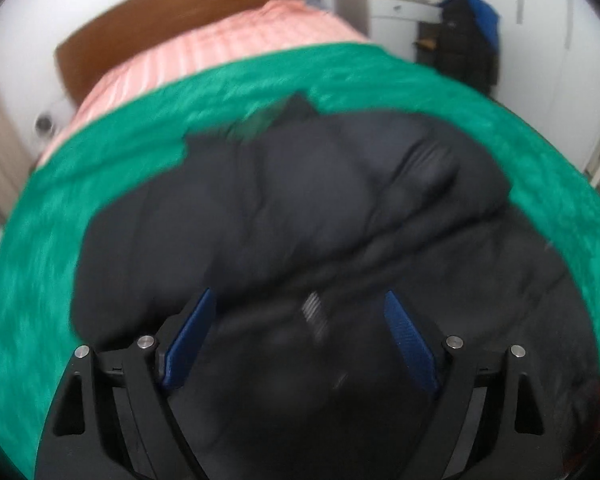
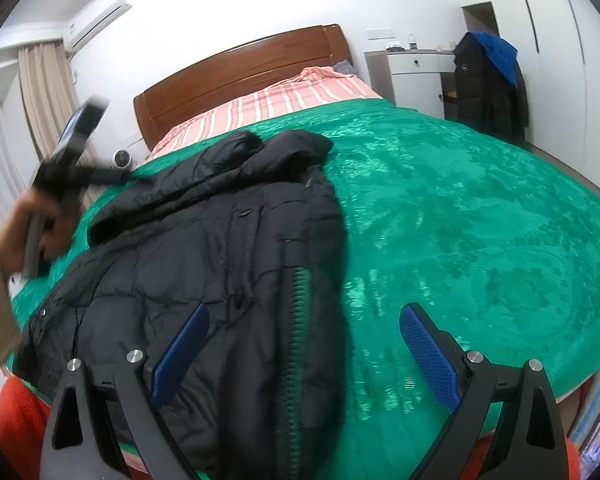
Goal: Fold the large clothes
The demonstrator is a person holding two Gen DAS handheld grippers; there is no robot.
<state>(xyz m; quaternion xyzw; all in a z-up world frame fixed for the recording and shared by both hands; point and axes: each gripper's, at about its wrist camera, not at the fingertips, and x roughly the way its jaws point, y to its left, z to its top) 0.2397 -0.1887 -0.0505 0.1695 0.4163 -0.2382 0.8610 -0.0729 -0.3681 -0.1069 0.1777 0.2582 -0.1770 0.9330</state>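
We're in a bedroom w/ white walls [image 2: 260, 4]. Bed has a wooden headboard [image 2: 240, 72], a green blanket [image 2: 480, 208] over most of it and pink plaid bedding [image 2: 284, 100] near the head. Air-con unit [image 2: 98, 22] sits high on the wall, beige curtain [image 2: 46, 92] below it, by a bright window at left. Small round fan [image 2: 122, 159] stands beside the bed. White cabinet [image 2: 412, 68] in the far corner, dark coat w/ blue hood [image 2: 488, 84] hanging next to it.

The whole left wrist view is motion-blurred; the jacket [image 1: 284, 208] runs off its bottom edge. At left of the right wrist view, the left gripper [image 2: 80, 132] is smeared.
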